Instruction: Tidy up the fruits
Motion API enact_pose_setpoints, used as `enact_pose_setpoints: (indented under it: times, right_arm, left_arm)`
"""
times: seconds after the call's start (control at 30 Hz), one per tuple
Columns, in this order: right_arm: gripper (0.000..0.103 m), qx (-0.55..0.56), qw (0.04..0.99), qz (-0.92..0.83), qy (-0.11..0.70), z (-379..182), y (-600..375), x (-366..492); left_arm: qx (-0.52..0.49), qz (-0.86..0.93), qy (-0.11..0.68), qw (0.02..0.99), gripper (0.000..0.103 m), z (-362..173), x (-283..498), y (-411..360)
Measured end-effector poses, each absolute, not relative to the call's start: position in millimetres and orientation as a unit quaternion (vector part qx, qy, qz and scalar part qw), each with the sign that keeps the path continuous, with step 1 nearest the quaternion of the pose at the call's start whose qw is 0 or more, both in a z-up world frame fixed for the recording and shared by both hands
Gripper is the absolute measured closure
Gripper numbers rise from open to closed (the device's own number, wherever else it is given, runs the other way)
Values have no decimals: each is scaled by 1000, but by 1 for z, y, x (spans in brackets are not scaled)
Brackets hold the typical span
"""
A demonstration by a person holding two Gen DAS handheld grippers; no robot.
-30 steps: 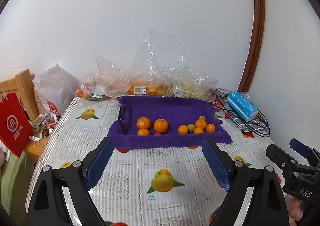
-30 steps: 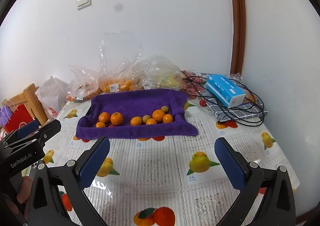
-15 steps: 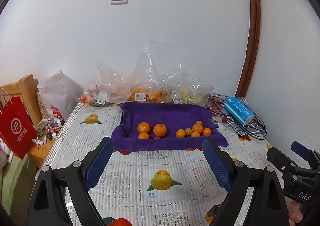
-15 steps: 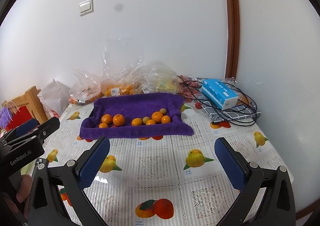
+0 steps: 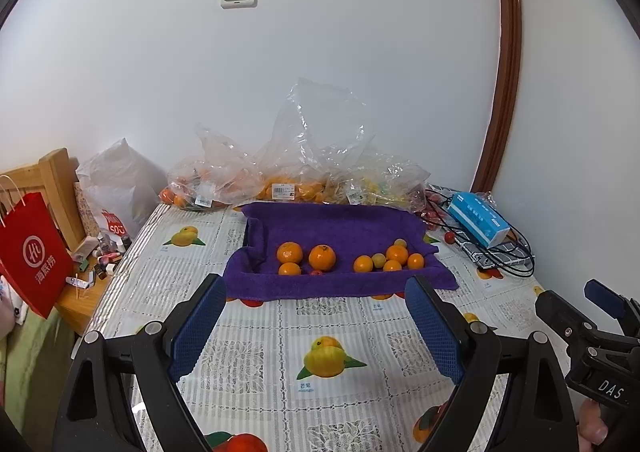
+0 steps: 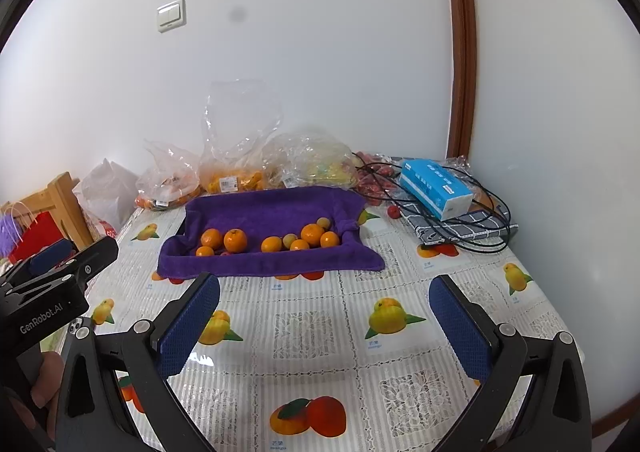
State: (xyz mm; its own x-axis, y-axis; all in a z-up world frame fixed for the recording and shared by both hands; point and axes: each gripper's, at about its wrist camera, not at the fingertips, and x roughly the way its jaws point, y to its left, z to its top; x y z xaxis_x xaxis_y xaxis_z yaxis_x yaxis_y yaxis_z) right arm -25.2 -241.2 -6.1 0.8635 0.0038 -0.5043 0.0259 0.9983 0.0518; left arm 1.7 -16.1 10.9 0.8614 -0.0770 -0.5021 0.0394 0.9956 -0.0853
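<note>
Fruits: oranges (image 5: 322,257) and smaller citrus (image 6: 300,238) are being cradled in a purple towel (image 5: 336,224), well ahead of both hand-held grippers.
Left hand-held gripper (image 5: 316,326): being held released above the table (image 5: 248,336), with nothing being grasped between the blue pads (image 5: 196,328).
Right hand-held gripper (image 6: 326,326): being held released likewise, with nothing between its fingers.
Bags: clear fruit bags (image 6: 236,176) are being kept beyond the towel, against the wall.
Tissue box (image 6: 436,190): being carried on cables, ahead and rightward.
</note>
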Motion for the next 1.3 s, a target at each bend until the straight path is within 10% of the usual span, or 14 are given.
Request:
enact_pose_setpoints:
  times: [1.3]
  right_arm:
    - [0,26,965,-3,262,-10,-231,-23]
  left_arm:
    - [-44,-28,260,964,11,10,-1,-12]
